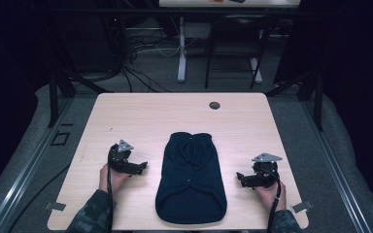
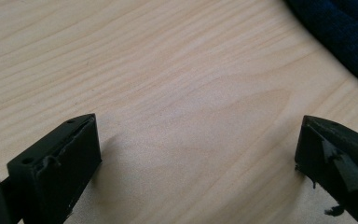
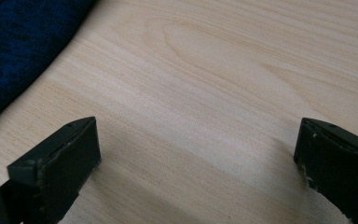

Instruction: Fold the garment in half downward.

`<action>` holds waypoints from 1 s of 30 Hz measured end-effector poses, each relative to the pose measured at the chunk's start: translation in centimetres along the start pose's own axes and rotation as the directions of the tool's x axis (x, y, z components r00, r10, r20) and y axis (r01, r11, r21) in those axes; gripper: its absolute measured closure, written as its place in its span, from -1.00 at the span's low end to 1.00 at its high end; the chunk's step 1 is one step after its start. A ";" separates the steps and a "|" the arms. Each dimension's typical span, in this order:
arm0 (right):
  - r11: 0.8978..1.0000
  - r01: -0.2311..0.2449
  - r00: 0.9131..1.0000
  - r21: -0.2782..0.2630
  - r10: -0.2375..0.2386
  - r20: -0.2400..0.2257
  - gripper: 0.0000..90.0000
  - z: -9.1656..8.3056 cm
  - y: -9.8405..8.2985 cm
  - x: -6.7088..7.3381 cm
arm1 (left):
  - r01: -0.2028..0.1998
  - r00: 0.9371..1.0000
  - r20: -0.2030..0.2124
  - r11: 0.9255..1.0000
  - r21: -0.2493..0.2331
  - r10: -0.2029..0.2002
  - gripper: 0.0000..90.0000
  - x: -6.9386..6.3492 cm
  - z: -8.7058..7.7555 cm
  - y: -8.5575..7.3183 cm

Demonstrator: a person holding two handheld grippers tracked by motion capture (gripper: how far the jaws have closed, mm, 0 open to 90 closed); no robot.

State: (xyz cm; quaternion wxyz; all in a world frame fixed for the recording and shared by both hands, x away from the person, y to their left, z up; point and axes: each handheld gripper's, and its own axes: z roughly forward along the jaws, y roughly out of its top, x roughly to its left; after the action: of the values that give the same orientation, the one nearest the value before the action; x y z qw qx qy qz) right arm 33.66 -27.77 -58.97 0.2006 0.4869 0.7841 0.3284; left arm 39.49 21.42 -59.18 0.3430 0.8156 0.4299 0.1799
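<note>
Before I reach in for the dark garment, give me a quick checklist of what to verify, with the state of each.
1. Left gripper open, nothing between its jaws: ok.
2. Right gripper open, nothing between its jaws: ok.
3. Garment lies flat on the table between the two grippers: ok.
4. Both grippers apart from the garment, not touching it: ok.
5. Bare wood between each gripper and the garment's edges, nothing in the way: ok.
6. Whether the garment is one layer or folded underneath: cannot tell.
</note>
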 end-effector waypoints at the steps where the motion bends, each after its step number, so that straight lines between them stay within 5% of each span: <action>1: 1.000 0.000 1.000 0.000 0.000 0.000 -1.00 0.0 0.0 0.0 | 0.000 1.000 0.000 1.000 0.000 0.000 -1.00 0.0 0.0 0.0; 15: 1.000 0.002 1.000 -0.001 -0.002 -0.002 -0.98 0.0 0.0 0.0 | -0.005 1.000 0.003 1.000 0.004 0.005 -1.00 0.1 0.0 0.0; 19: 1.000 0.001 1.000 0.020 -0.001 -0.003 -0.98 -0.2 0.1 0.0 | -0.041 0.999 -0.012 0.999 0.020 0.041 -1.00 0.0 -0.2 0.3; 21: 1.000 0.002 1.000 0.027 -0.002 -0.007 -0.95 -0.4 0.4 -0.1 | -0.003 0.999 0.036 1.000 0.014 0.003 -1.00 0.2 -0.5 0.8; 26: 1.000 -0.002 1.000 0.013 0.003 -0.029 -0.94 -1.2 1.4 0.1 | -0.022 0.999 0.037 1.000 0.000 0.022 -1.00 0.1 -0.6 1.4; 28: 1.000 0.004 0.999 -0.004 -0.005 -0.041 -0.91 -1.5 2.1 0.4 | -0.005 0.997 0.083 1.000 0.005 0.004 -1.00 0.1 -0.6 2.0; 30: 1.000 0.014 0.998 0.001 -0.014 -0.056 -0.91 -1.7 2.6 0.6 | -0.007 0.996 0.085 1.000 -0.005 0.007 -1.00 -0.1 -0.8 2.6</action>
State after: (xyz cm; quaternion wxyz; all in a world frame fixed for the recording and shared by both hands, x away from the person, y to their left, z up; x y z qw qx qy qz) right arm 34.00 -26.96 -55.93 0.1807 0.4721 0.7931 0.3399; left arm 40.53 20.64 -56.76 0.3623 0.8232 0.4117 0.1471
